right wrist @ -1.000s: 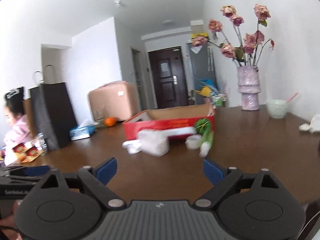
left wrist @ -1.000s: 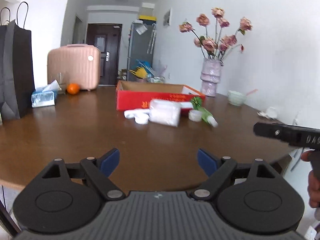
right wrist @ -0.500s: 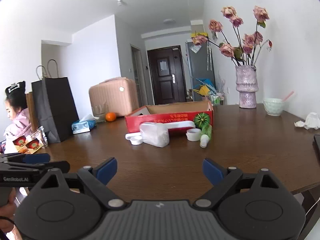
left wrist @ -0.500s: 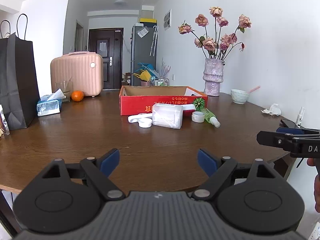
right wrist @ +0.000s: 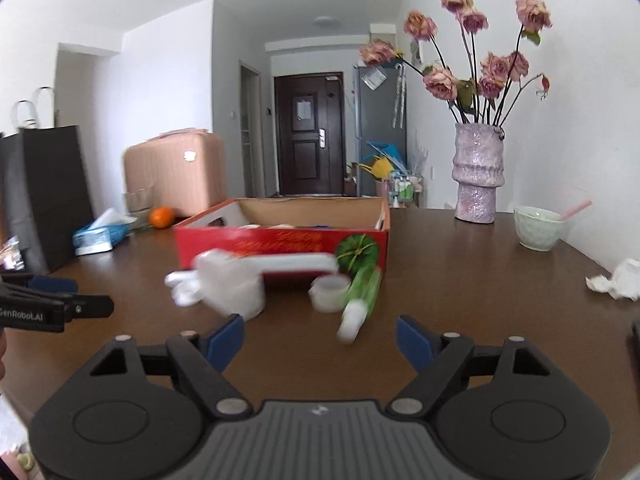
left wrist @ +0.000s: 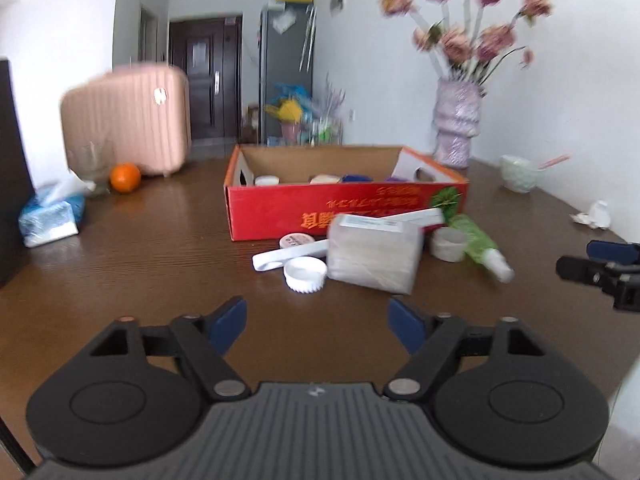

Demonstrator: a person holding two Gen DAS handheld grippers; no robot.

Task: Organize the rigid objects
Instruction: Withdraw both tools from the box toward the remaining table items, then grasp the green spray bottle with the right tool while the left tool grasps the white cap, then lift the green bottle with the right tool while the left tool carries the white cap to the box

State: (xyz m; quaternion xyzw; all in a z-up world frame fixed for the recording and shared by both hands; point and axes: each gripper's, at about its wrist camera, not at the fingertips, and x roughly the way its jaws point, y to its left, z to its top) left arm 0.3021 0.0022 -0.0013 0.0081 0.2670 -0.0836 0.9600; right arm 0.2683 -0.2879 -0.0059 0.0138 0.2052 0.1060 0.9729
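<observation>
A cluster of loose items is lying on the brown table (left wrist: 132, 264) just in front of the red box (left wrist: 344, 208): a clear box (left wrist: 374, 254), a white cap (left wrist: 305, 274) beside it, a flat white strip (left wrist: 288, 256), a white ring (left wrist: 448, 243) and a green bottle (left wrist: 478, 246) tipped on its side. Several small items are already being held inside the red box. The left gripper (left wrist: 318, 322) is being held short of the cap with nothing between its blue pads (left wrist: 228, 322); its jaws have just been closing but are standing apart. The right gripper (right wrist: 320, 338) is likewise empty, its jaws narrowing yet apart, with the bottle's white end just ahead. A vase (right wrist: 478, 174), bowl (right wrist: 538, 227), orange (left wrist: 125, 177), tissue pack (left wrist: 50, 220) and pink suitcase (left wrist: 128, 118) are standing farther out.
</observation>
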